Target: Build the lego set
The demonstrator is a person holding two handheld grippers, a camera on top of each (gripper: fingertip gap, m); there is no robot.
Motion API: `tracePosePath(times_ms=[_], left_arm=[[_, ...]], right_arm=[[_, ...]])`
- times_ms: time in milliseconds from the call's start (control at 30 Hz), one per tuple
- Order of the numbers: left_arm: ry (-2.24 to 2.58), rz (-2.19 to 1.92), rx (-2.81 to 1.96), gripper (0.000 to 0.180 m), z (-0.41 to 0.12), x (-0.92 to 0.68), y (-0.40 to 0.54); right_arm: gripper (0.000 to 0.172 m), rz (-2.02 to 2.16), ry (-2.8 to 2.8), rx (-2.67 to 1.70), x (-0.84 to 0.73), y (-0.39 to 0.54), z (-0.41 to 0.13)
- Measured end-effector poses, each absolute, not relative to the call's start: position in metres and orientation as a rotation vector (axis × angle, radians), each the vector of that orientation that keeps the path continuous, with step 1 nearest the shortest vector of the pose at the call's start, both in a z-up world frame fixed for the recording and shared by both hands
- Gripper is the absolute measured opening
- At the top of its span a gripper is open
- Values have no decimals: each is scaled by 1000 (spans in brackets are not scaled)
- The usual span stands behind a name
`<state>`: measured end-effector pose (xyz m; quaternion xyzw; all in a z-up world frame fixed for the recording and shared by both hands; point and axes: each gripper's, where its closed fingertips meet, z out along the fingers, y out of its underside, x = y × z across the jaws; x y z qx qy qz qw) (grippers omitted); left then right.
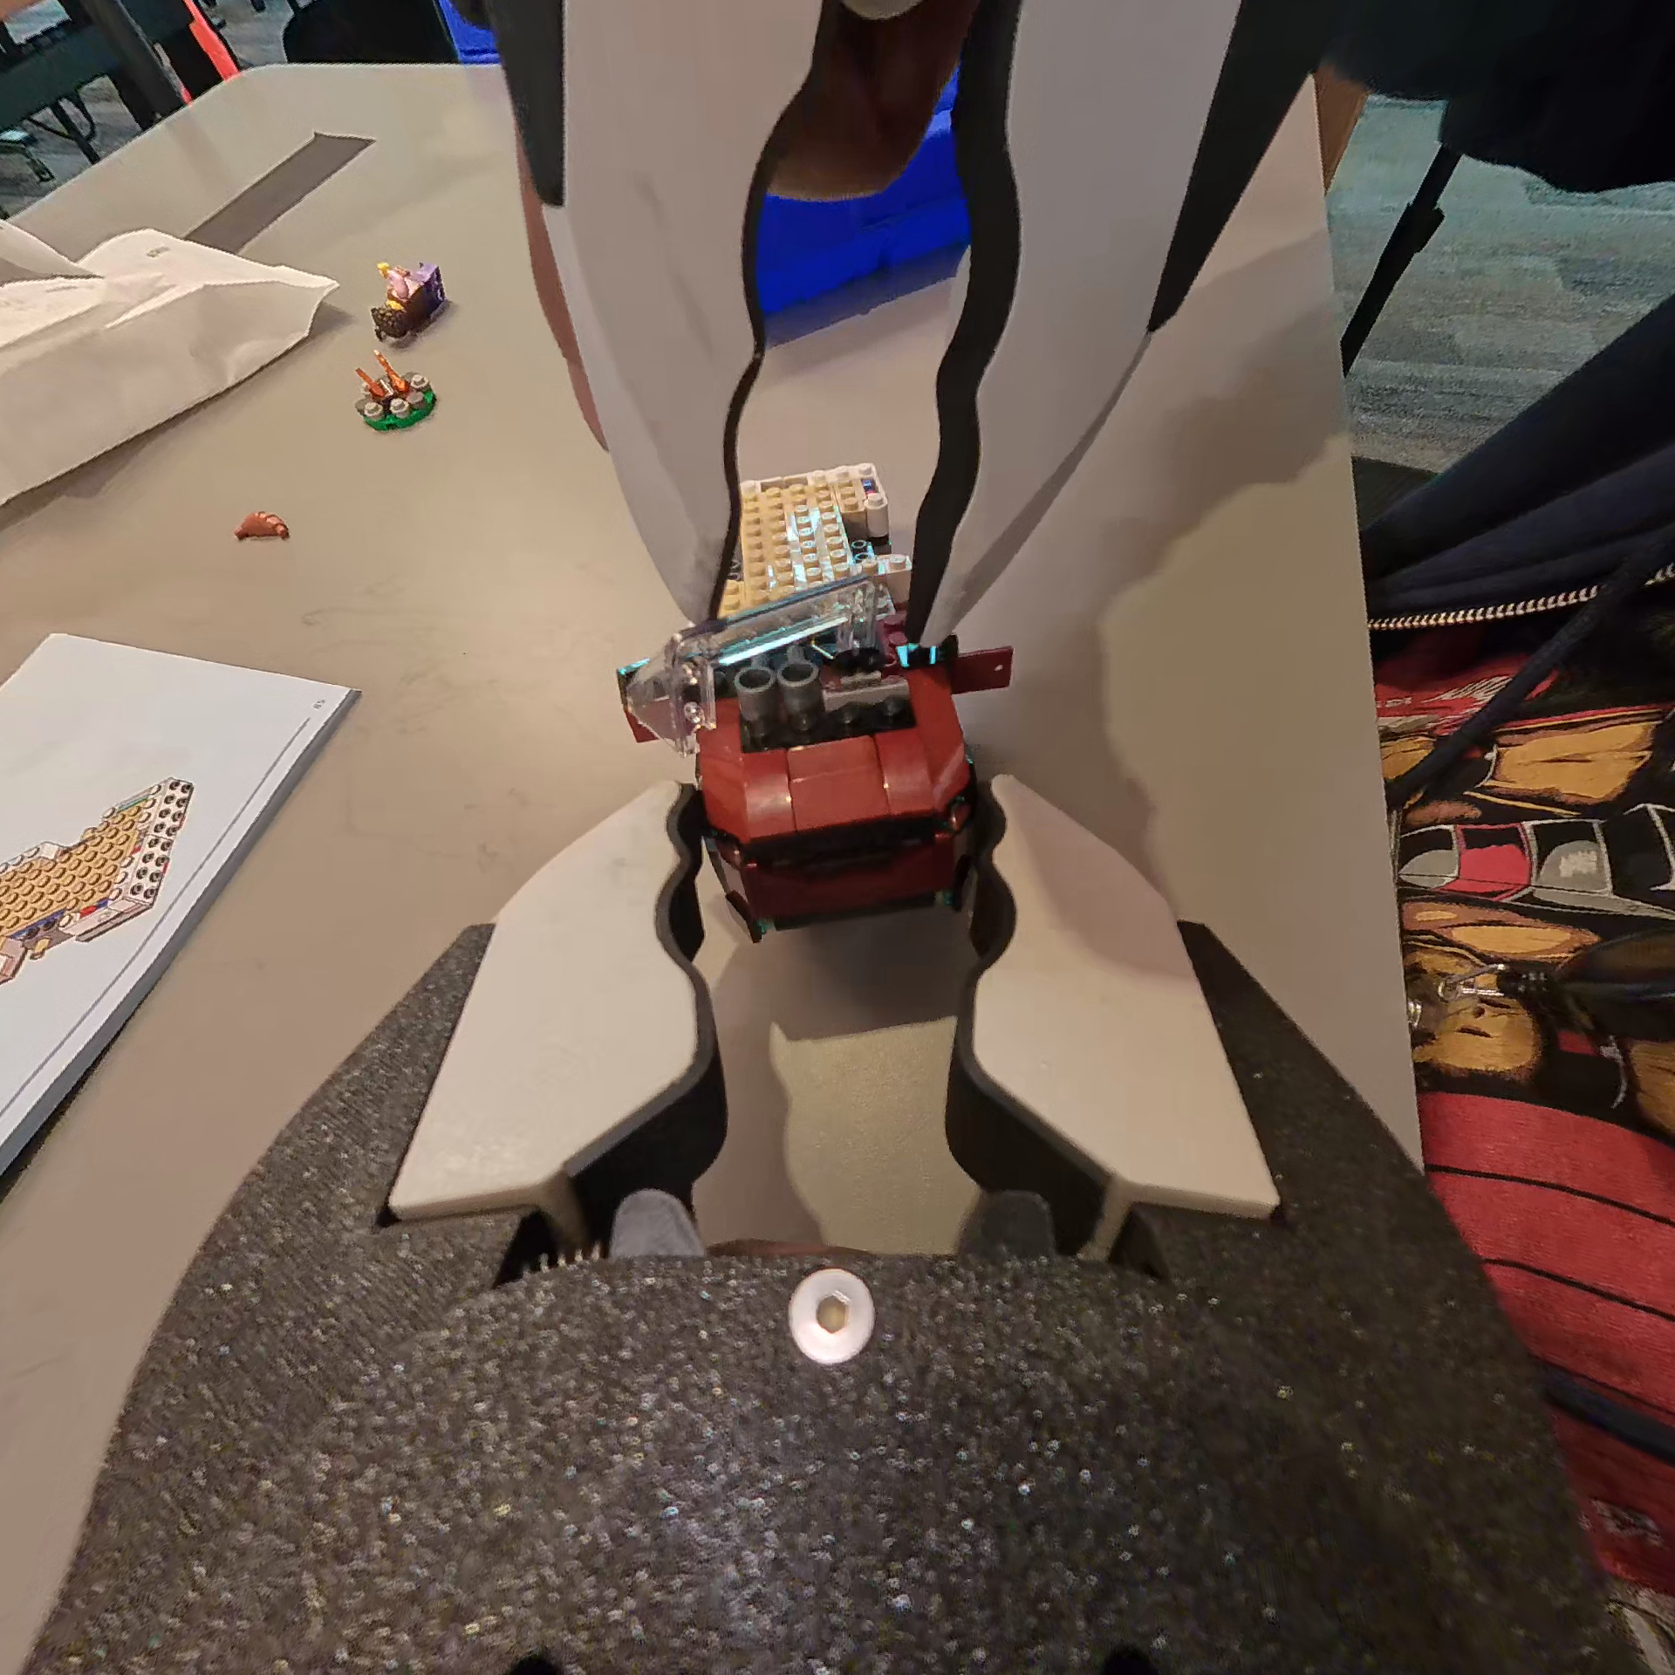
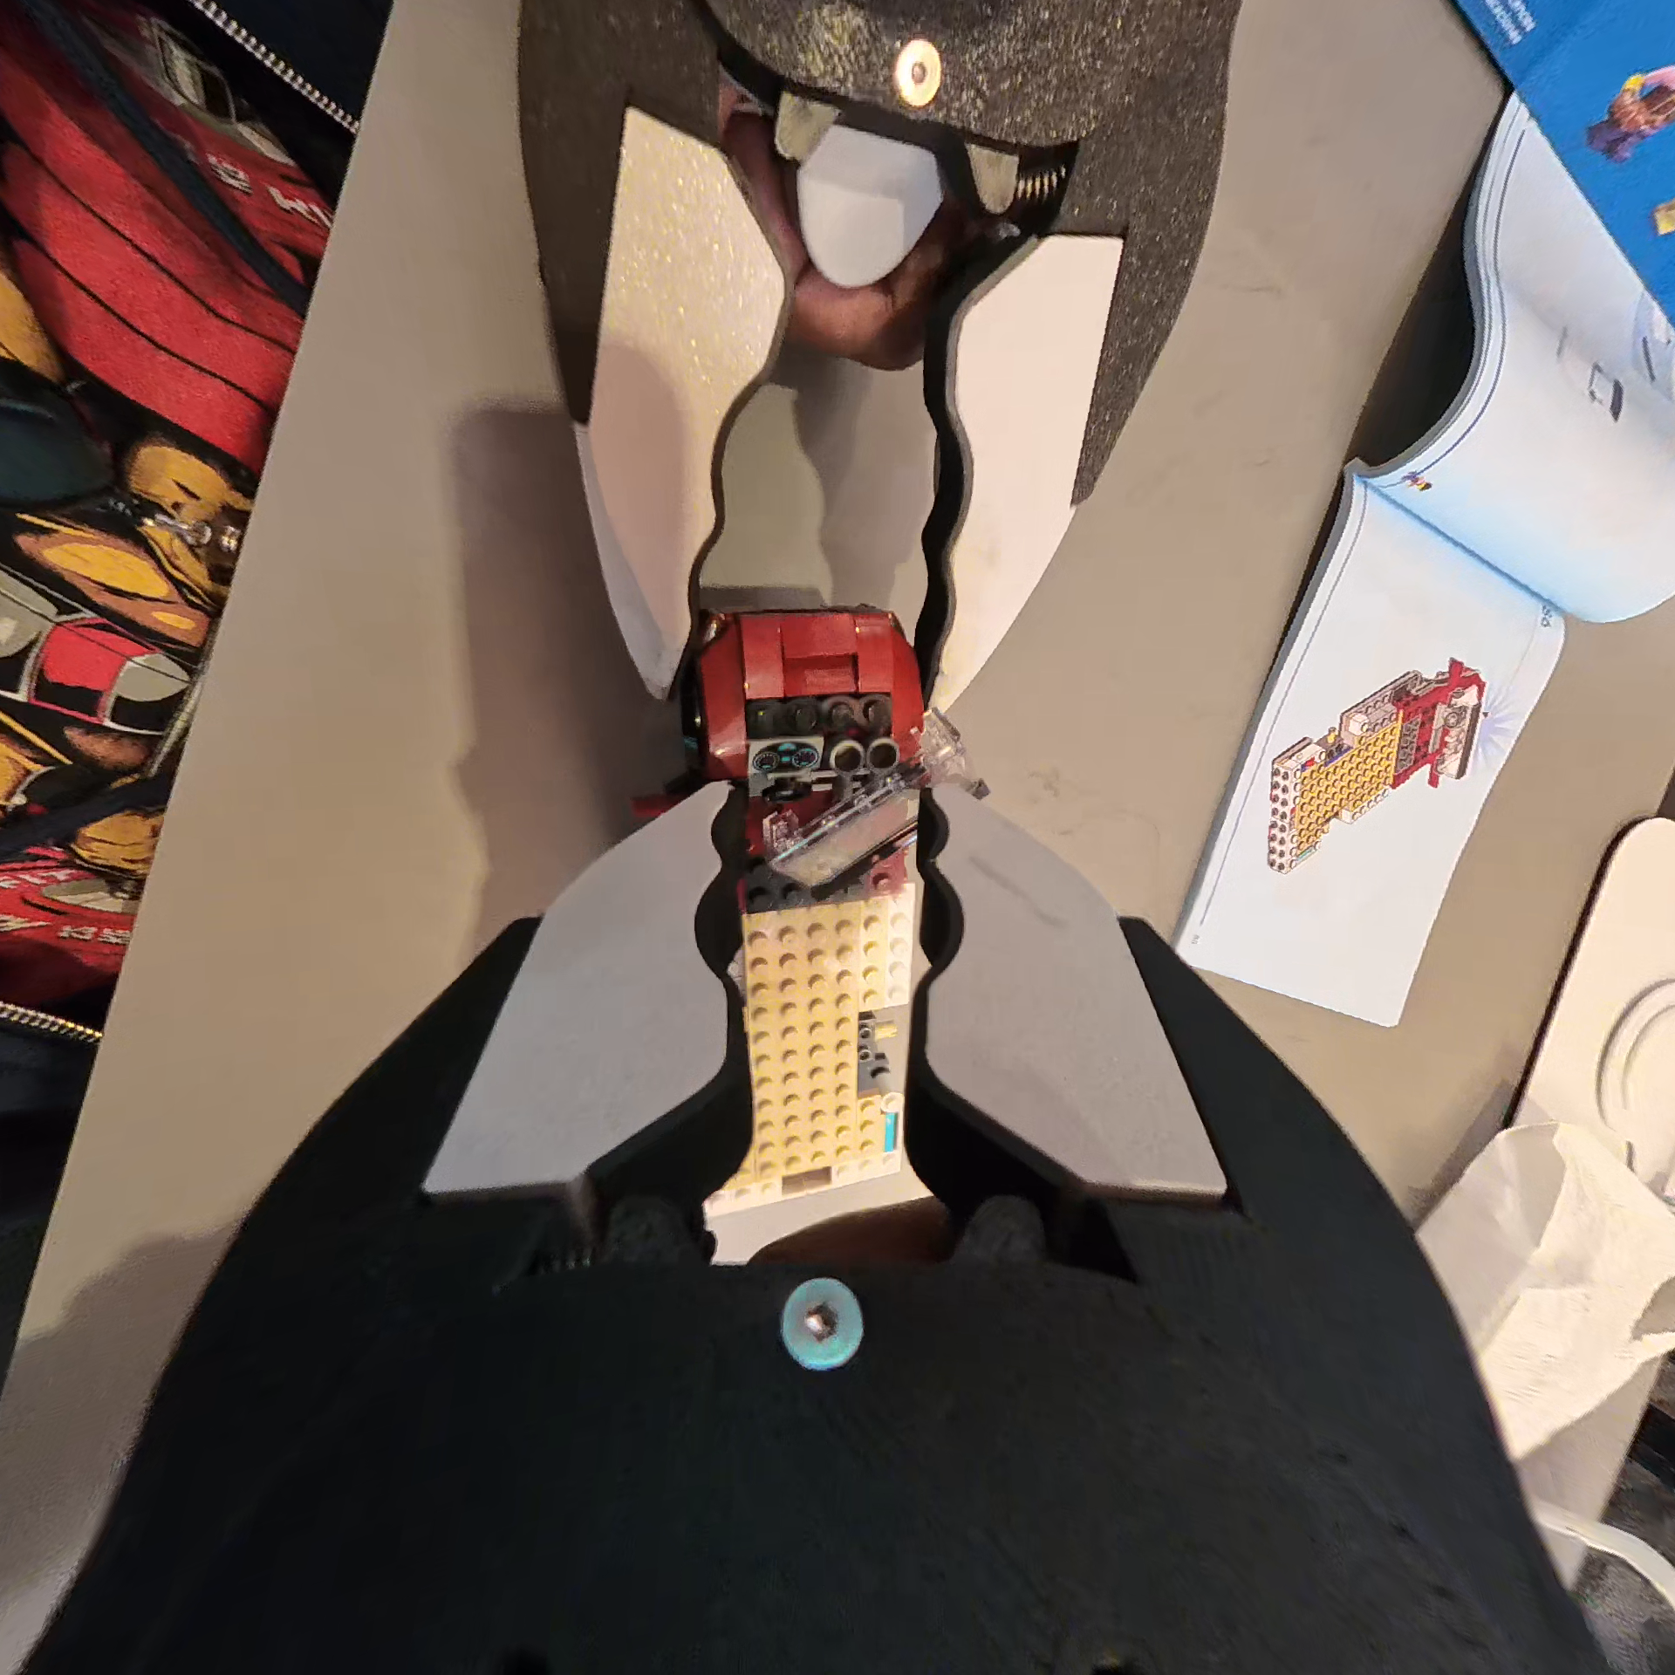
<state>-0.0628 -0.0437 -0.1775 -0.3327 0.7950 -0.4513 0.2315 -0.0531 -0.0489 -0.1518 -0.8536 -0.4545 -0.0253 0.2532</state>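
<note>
Left fingers [image 1: 838,852] clamp brick vehicle's [image 1: 834,798] red nose; right fingers [image 2: 820,843] flank its windshield [image 2: 852,829].

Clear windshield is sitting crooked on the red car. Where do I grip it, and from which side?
Take the clear windshield by its two short ends, coming from the side of the tan plate. Its long pane lies slanted over the cab, so the ends likely offer the best opposed faces; the left tongs crowd the red car's hood.
</note>
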Motion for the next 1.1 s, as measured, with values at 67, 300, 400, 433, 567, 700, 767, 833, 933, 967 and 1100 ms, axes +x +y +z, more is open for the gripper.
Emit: tracePosePath(times_ms=[67,300,400,433,567,700,767,833,933,967,1100], left_arm=[[2189,-1237,-913,57,-179,-63,-43],[2182,-1240,-929,57,-181,-61,-41],[2186,-1236,-927,57,-182,-60,-40],[2189,-1232,-918,57,-183,-60,-40],[2206,-1242,-872,57,-183,-62,-45],[2214,-1239,-836,58,-183,-62,-49],[2215,-1243,-843,58,-183,-62,-49],[2213,-1255,-849,58,-183,-62,-49],[2211,-1260,-857,58,-183,-61,-47],[2208,-1258,-855,58,-182,-61,-46],[2203,-1255,-868,58,-183,-61,-46]], right_arm=[[36,-54,-1219,-2300,-53,-50,-152],[50,13,-1085,-2214,-39,-60,-156],[61,4,-1036,-2248,-26,-67,-167],[68,-11,-1047,-2267,-22,-70,-173],[79,-50,-1147,-2342,-20,-72,-194],[81,-47,-1242,-2424,-22,-72,-212],[82,-42,-1272,-2463,-22,-74,-221],[79,-55,-1268,-2466,-22,-71,-224],[78,-68,-1238,-2440,-23,-67,-223],[77,-77,-1232,-2429,-23,-66,-223],[77,-99,-1203,-2407,-22,-65,-221]])
